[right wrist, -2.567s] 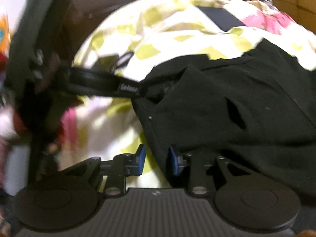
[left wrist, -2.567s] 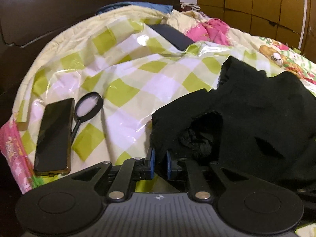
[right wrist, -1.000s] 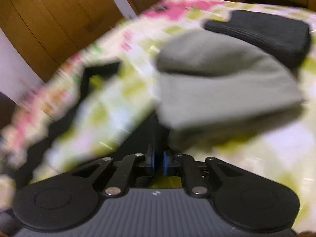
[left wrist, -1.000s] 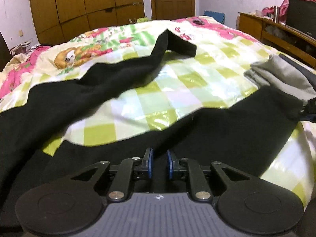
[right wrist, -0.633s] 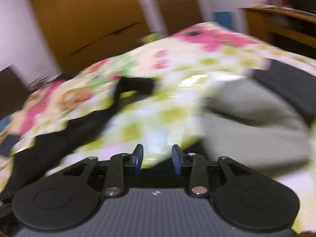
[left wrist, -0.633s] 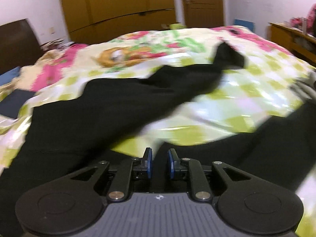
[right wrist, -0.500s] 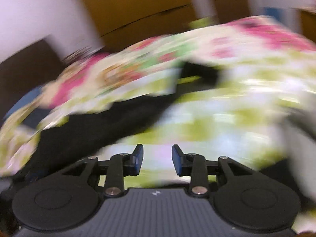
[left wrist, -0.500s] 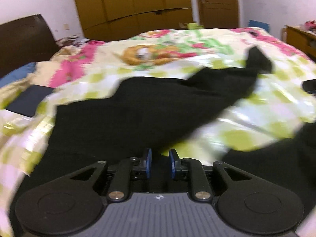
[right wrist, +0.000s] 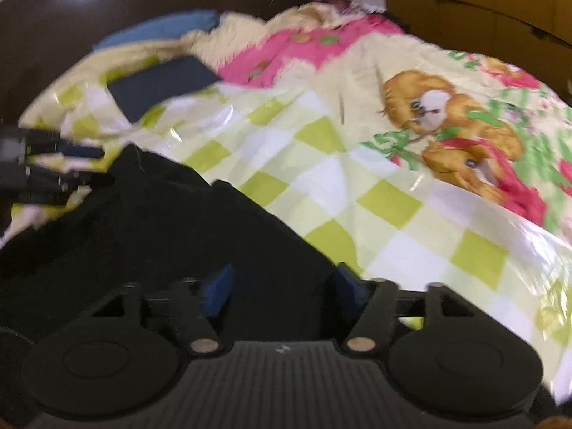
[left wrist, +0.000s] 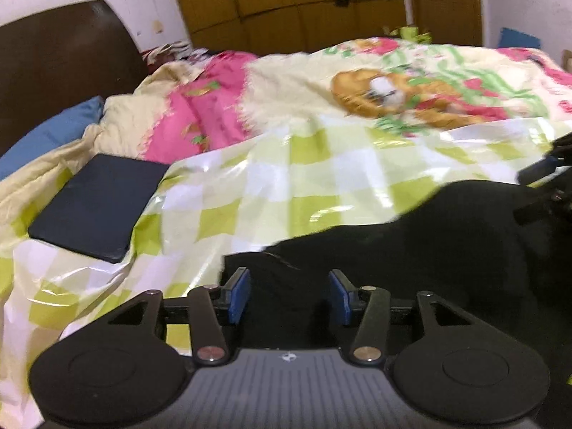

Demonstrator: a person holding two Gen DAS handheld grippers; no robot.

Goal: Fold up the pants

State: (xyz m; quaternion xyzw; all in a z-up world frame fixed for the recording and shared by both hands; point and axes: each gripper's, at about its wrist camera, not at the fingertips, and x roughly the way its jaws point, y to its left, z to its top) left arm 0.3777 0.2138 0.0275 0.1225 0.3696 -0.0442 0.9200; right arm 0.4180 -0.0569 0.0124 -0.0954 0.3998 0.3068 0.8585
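The black pants (left wrist: 429, 243) lie on the green-checked plastic sheet (left wrist: 271, 193) on the bed. My left gripper (left wrist: 289, 296) is open, its blue pads over the pants' edge, holding nothing. In the right wrist view the pants (right wrist: 150, 228) fill the lower left. My right gripper (right wrist: 282, 289) is open above the black cloth, empty. The left gripper also shows at the left edge of the right wrist view (right wrist: 53, 175), and the right gripper at the right edge of the left wrist view (left wrist: 550, 186).
A dark flat pad (left wrist: 96, 203) lies on the sheet at the left, also in the right wrist view (right wrist: 161, 85). A pink and cartoon-print blanket (left wrist: 393, 89) covers the far bed. A blue pillow (left wrist: 46, 136) and dark headboard (left wrist: 60, 60) are behind. Wooden wardrobes (left wrist: 304, 0) stand at the back.
Both grippers swung from the pants' leg end towards the headboard side. Both opened; the left was shut on black cloth half a second ago and has let go.
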